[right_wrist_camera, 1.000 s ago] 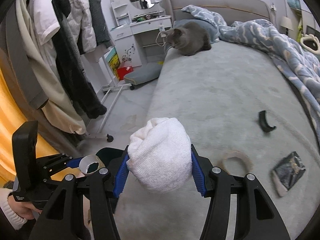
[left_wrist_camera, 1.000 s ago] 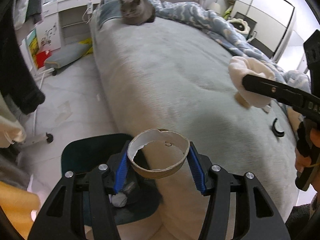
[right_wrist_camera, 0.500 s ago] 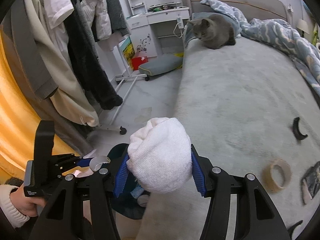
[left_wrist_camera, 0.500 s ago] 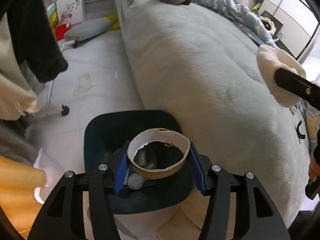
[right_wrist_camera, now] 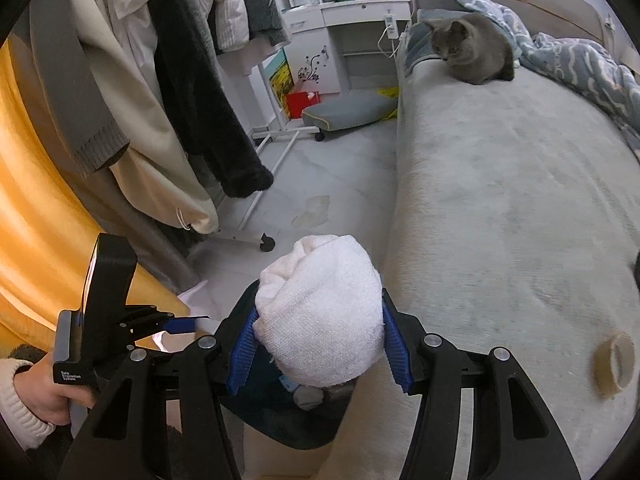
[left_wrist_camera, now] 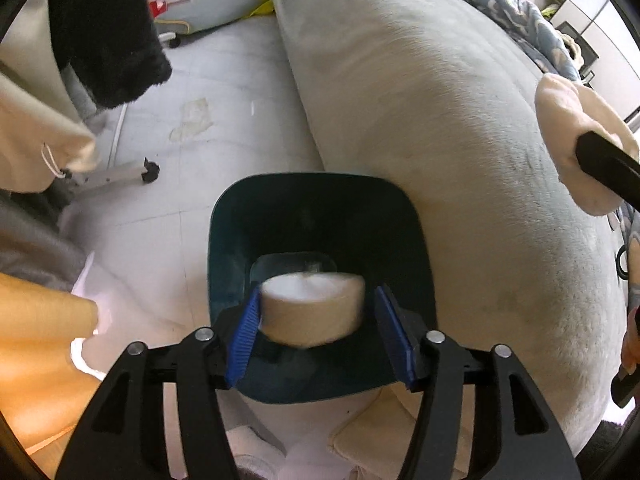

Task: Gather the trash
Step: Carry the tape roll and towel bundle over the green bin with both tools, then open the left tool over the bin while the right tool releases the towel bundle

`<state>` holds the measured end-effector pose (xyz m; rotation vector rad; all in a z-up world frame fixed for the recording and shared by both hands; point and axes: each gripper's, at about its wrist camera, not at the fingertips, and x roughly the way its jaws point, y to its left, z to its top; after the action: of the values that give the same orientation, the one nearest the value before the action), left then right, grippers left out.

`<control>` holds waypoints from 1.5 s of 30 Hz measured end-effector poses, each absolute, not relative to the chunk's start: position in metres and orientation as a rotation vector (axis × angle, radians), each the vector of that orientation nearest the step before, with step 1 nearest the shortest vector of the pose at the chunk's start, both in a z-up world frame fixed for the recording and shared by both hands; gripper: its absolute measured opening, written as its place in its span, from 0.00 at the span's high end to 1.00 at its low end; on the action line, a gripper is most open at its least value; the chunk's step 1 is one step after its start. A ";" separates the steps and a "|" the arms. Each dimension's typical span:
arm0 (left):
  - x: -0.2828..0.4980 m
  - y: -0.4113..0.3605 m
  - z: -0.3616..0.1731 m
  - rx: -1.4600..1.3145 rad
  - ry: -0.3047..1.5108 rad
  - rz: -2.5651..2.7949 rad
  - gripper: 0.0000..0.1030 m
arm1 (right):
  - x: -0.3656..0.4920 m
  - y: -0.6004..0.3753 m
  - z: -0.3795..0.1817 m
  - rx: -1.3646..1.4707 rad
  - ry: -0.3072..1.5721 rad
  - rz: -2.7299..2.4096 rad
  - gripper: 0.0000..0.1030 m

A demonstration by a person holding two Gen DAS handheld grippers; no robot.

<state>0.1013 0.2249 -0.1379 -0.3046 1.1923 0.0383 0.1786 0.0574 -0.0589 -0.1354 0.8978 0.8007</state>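
My left gripper (left_wrist_camera: 316, 330) hangs over the dark teal trash bin (left_wrist_camera: 320, 200) beside the bed. Its jaws stand open; the cardboard tape ring (left_wrist_camera: 312, 308) sits blurred between them, clear of the right pad. My right gripper (right_wrist_camera: 318, 342) is shut on a white crumpled towel wad (right_wrist_camera: 320, 312), held above the same bin (right_wrist_camera: 280, 412). That wad also shows in the left wrist view (left_wrist_camera: 576, 140). Another tape ring (right_wrist_camera: 614, 362) lies on the grey bed. My left gripper also shows in the right wrist view (right_wrist_camera: 180, 322), where it looks empty.
A grey cat (right_wrist_camera: 472, 52) sits at the far end of the bed (right_wrist_camera: 520, 200) by a blue blanket (right_wrist_camera: 580, 64). A clothes rack with hanging coats (right_wrist_camera: 192, 80) and its wheeled base (right_wrist_camera: 256, 240) stand left. An orange curtain (right_wrist_camera: 36, 200) is at the far left.
My left gripper moved over the bin and opened; the tape ring has slipped lower between the fingers. My right gripper carried the towel wad toward the bin.
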 end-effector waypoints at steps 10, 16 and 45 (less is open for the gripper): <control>0.090 0.253 -0.131 -0.366 1.148 0.059 0.23 | 0.172 0.092 -0.091 -0.214 0.981 0.825 0.45; 0.086 0.263 -0.119 -0.386 1.096 0.061 0.22 | 0.170 0.107 -0.116 -0.257 1.043 0.828 0.45; 0.072 0.273 -0.048 -0.301 0.759 0.053 0.24 | 0.154 0.137 -0.164 -0.393 1.165 0.806 0.25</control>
<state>0.0716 0.2731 -0.0477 -0.3009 0.7589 0.0529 0.1537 0.1372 -0.1642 -0.3925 1.1655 0.8064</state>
